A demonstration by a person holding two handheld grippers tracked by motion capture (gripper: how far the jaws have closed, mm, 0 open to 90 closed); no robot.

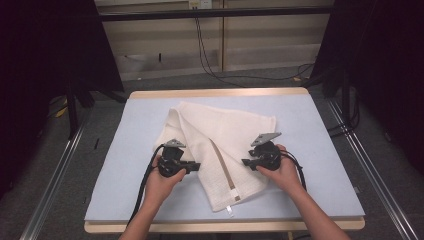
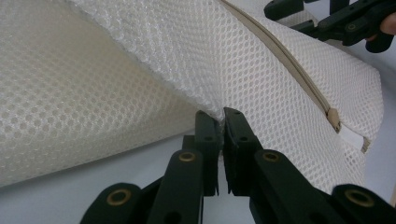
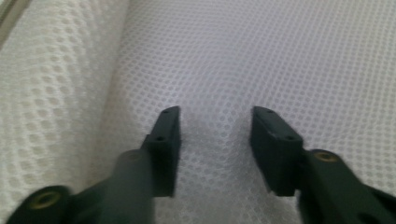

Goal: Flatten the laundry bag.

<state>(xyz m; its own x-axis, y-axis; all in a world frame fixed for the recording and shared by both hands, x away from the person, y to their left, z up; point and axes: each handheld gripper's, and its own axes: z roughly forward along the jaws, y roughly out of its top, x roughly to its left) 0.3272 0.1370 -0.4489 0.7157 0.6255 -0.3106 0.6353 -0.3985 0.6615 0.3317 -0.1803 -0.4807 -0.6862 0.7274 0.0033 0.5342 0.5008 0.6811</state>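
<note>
Here the left gripper (image 2: 220, 122) pinches the mesh bag's (image 1: 220, 145) edge (folded); right gripper (image 3: 215, 122) fingers spread above it.

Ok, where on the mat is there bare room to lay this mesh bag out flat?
Bare mat lies left of the mesh bag, between it and the table's left edge, and a like strip lies on the right. The far edge holds a narrow band. The middle is crowded: bag, both hands, left tongs pinching its edge, right tongs open over it.
</note>
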